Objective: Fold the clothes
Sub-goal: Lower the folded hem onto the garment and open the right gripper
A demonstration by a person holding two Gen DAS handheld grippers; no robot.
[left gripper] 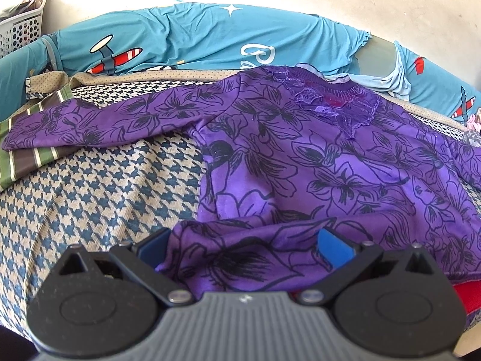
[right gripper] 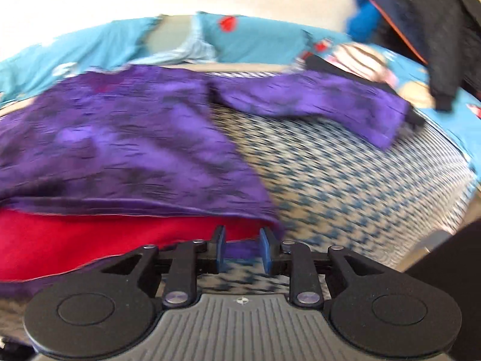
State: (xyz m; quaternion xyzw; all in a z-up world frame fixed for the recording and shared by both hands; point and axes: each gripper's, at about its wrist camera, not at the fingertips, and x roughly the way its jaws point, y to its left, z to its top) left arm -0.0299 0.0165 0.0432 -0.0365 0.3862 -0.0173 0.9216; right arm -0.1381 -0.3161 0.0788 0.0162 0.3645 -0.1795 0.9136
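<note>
A purple long-sleeved top [left gripper: 315,156] with black flower print lies spread on a blue-and-cream houndstooth bedspread [left gripper: 90,195], collar toward the pillows. Its left sleeve [left gripper: 90,120] stretches out to the side. My left gripper [left gripper: 242,246] is open wide at the hem, with bunched purple cloth lying loosely between its blue pads. In the blurred right wrist view, the top [right gripper: 120,138] shows its red lining [right gripper: 75,240] under a raised hem. My right gripper [right gripper: 242,248] has its pads close together on the hem corner. The other sleeve [right gripper: 315,99] lies stretched out beyond.
Teal pillows [left gripper: 210,36] with aeroplane prints line the far side against a pale wall. A white perforated basket [left gripper: 21,30] stands far left and a green striped cloth [left gripper: 27,162] lies under the sleeve. A dark jacket [right gripper: 436,30] hangs at the right.
</note>
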